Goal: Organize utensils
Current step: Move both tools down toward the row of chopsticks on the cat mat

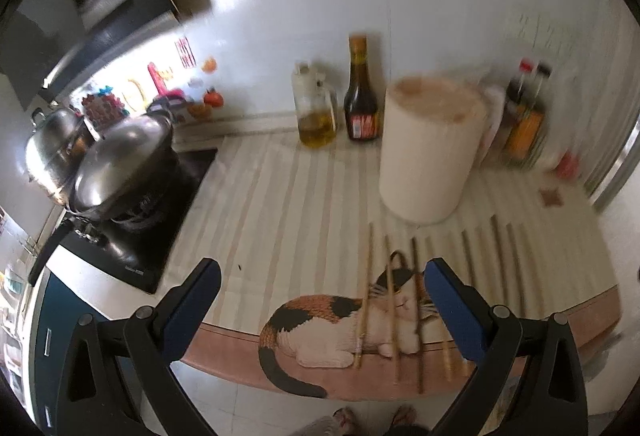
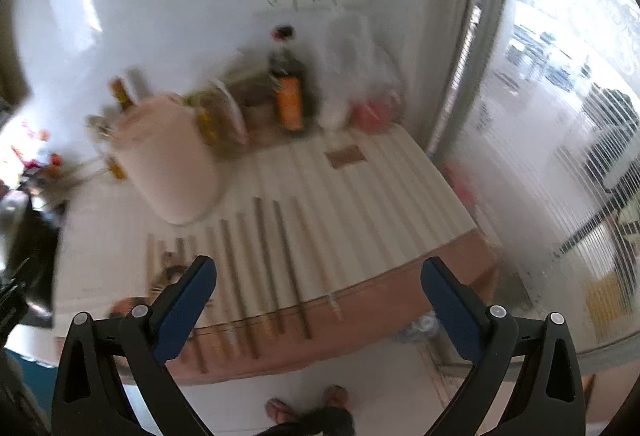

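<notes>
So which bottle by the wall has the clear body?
The oil bottle, furthest left: see-through with yellow oil at the bottom. The sauce bottle beside it is dark brown.

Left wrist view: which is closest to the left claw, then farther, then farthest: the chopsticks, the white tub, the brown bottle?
From the left claw:
1. Chopsticks, between its fingers, on the cat mat.
2. White tub, behind them, to the right.
3. Brown bottle, at the back wall.

**Striped mat on the kitchen surface**

The surface [image 1: 132, 276] carries a striped mat [image 1: 280, 203] with a cat picture at its near edge. Chopsticks [image 1: 366, 292] lie side by side across the mat, ends over the edge. A white cylindrical container [image 1: 428, 159] stands behind them; an oil jug [image 1: 314, 115], bottles [image 1: 362, 103] line the wall. A stove [image 1: 160, 232] sits left.
</notes>
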`<action>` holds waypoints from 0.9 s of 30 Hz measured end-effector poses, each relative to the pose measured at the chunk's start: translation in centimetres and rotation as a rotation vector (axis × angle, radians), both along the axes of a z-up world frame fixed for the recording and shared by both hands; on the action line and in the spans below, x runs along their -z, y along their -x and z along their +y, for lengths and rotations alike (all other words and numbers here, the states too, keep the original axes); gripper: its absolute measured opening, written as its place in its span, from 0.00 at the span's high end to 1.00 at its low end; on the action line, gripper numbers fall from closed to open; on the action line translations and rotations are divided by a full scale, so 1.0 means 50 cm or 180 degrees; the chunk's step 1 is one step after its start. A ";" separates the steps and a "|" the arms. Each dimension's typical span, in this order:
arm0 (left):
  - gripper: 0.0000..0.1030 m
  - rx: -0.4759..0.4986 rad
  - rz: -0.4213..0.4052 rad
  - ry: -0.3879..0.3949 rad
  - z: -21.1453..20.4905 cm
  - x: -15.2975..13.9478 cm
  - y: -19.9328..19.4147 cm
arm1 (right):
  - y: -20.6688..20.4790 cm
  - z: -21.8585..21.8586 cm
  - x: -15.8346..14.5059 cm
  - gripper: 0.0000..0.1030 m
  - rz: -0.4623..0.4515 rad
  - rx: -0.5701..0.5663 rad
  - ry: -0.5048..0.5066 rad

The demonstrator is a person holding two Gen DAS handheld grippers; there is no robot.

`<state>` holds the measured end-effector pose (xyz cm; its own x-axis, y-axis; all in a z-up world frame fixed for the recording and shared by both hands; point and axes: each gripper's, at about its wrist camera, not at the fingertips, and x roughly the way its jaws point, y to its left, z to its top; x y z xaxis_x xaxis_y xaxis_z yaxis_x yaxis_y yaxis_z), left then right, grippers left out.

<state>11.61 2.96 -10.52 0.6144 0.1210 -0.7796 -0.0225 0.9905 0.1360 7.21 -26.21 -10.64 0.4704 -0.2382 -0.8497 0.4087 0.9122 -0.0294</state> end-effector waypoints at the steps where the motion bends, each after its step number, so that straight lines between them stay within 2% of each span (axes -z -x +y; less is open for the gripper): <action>1: 0.00 0.0006 0.0096 -0.0003 0.000 0.024 -0.016 | -0.011 -0.009 0.023 0.21 0.0084 0.0024 -0.0002; 3: 0.00 0.0016 0.0316 0.0015 0.005 0.072 -0.050 | -0.030 -0.030 0.068 0.32 0.0205 0.0026 -0.0159; 5: 0.03 -0.0010 0.0510 0.0058 0.017 0.116 -0.077 | -0.048 -0.051 0.111 0.36 0.0288 -0.0002 -0.0324; 9: 0.23 -0.0131 0.0997 0.0166 0.036 0.204 -0.123 | -0.095 -0.080 0.201 0.37 0.0535 -0.0039 -0.0407; 13: 0.24 -0.0163 0.1400 0.0291 0.022 0.283 -0.154 | -0.142 -0.111 0.286 0.42 0.0786 -0.0052 -0.0690; 19: 0.26 -0.0062 0.1764 0.0195 -0.038 0.370 -0.208 | -0.215 -0.156 0.377 0.43 0.1135 -0.0151 -0.0856; 20: 0.30 -0.0043 0.1802 0.0165 -0.048 0.382 -0.217 | -0.229 -0.162 0.388 0.43 0.1209 -0.0180 -0.0838; 21: 0.43 -0.0036 0.1847 0.0107 -0.056 0.394 -0.225 | -0.242 -0.167 0.397 0.43 0.1277 -0.0198 -0.0819; 22: 0.50 -0.0040 0.1882 0.0067 -0.060 0.400 -0.229 | -0.257 -0.171 0.409 0.43 0.1365 -0.0242 -0.0803; 24: 0.56 -0.0053 0.1925 0.0040 -0.067 0.409 -0.235 | -0.285 -0.168 0.431 0.43 0.1529 -0.0360 -0.0775; 25: 0.66 -0.0054 0.1933 0.0038 -0.069 0.412 -0.236 | -0.295 -0.166 0.439 0.43 0.1591 -0.0413 -0.0765; 27: 0.77 -0.0065 0.1929 0.0074 -0.071 0.414 -0.236 | -0.315 -0.151 0.453 0.43 0.1694 -0.0575 -0.0784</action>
